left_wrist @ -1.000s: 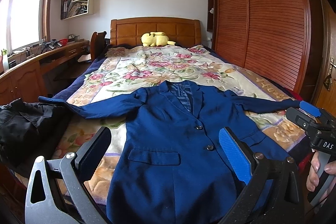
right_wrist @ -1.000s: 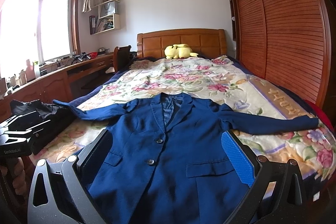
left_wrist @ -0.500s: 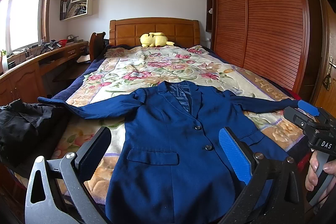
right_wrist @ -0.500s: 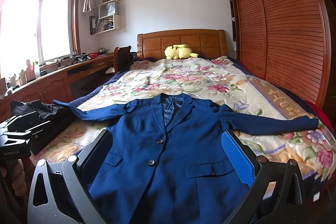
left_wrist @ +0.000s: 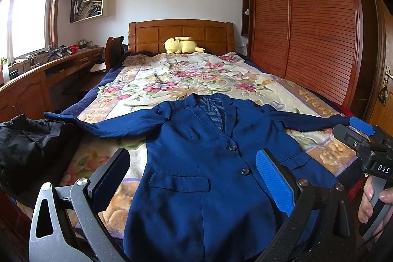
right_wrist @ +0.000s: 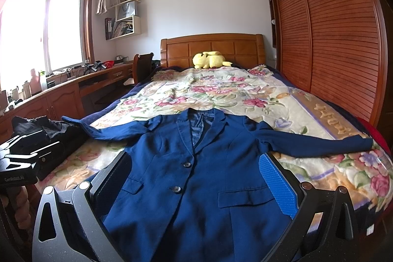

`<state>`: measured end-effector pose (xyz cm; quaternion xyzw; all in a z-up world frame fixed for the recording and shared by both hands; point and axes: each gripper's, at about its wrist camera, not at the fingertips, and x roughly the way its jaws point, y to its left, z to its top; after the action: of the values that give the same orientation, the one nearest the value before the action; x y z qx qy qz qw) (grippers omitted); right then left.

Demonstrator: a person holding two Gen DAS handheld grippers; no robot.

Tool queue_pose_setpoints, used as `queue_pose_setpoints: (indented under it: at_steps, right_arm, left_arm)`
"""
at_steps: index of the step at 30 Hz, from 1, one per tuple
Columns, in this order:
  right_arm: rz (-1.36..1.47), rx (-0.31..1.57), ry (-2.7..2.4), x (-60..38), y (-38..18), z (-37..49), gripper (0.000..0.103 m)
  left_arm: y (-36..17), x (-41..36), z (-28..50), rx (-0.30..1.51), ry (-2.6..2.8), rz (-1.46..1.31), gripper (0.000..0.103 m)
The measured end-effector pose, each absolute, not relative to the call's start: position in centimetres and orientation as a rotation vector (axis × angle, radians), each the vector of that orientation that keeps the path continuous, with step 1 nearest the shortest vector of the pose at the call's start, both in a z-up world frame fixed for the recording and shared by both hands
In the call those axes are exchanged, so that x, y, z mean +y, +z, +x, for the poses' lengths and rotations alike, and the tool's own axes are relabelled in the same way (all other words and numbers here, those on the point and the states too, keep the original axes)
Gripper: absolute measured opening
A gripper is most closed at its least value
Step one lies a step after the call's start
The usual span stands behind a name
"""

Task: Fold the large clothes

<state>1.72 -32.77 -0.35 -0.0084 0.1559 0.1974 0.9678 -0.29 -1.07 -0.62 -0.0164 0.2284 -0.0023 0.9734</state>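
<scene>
1. A dark blue jacket [left_wrist: 203,163] lies flat, front up, on the floral blanket [left_wrist: 186,75] of the bed, with the collar toward the headboard and the hem at the foot end. Both sleeves are stretched out to the sides, and two buttons are closed.
2. The left gripper [left_wrist: 194,176] hangs above the lower front of the jacket. Its fingers are spread wide, with nothing between them.
3. The right gripper [right_wrist: 196,178] is also spread wide and empty. It hangs above the lower front of the jacket, a little more to the right side.
4. Only the left wrist view shows the person's hand [left_wrist: 371,203] on the handle of the right gripper, at the right edge. The end of the jacket's right-side sleeve is just behind that gripper there.
5. Only the right wrist view shows this sleeve [right_wrist: 319,143] completely, with its cuff lying on the blanket near the bed edge. It shows also the body of the left gripper at the left edge, in front of a black garment [right_wrist: 49,129], and more of the window [right_wrist: 41,26].
6. Both views show the yellow plush toy [left_wrist: 183,44] at the headboard and the wooden wardrobe [left_wrist: 307,23] on the right.
7. Compared with one second ago, almost nothing changes. The jacket lies the same, both grippers stay spread, and the left wrist view moves only very slightly.
</scene>
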Motion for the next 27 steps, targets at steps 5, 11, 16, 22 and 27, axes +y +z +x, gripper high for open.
queue_pose_setpoints:
  at_steps: [5, 11, 16, 22, 27]
  right_arm:
    - [-0.018, 0.315, 0.399, -32.77, -0.36, 1.75, 0.103]
    - [-0.016, 0.315, 0.402, -32.78, -0.34, 1.67, 0.103]
    - [-0.016, 0.315, 0.403, -32.79, -0.34, 1.65, 0.103]
    - [-0.017, 0.315, 0.404, -32.76, -0.38, 1.62, 0.103]
    - [-0.015, 0.323, 0.409, -32.7, -0.48, 1.79, 0.103]
  left_arm:
    - [-0.66, -1.31, -0.28, 0.463, -0.009, -0.035, 0.103]
    - [-0.66, -1.3, -0.28, 0.462, -0.007, -0.035, 0.103]
    - [-0.65, -1.34, -0.3, 0.461, -0.008, -0.035, 0.103]
    - [-0.69, -1.39, -0.24, 0.466, -0.004, -0.037, 0.103]
    - [-1.26, -0.99, 0.11, 0.482, -0.002, -0.048, 0.103]
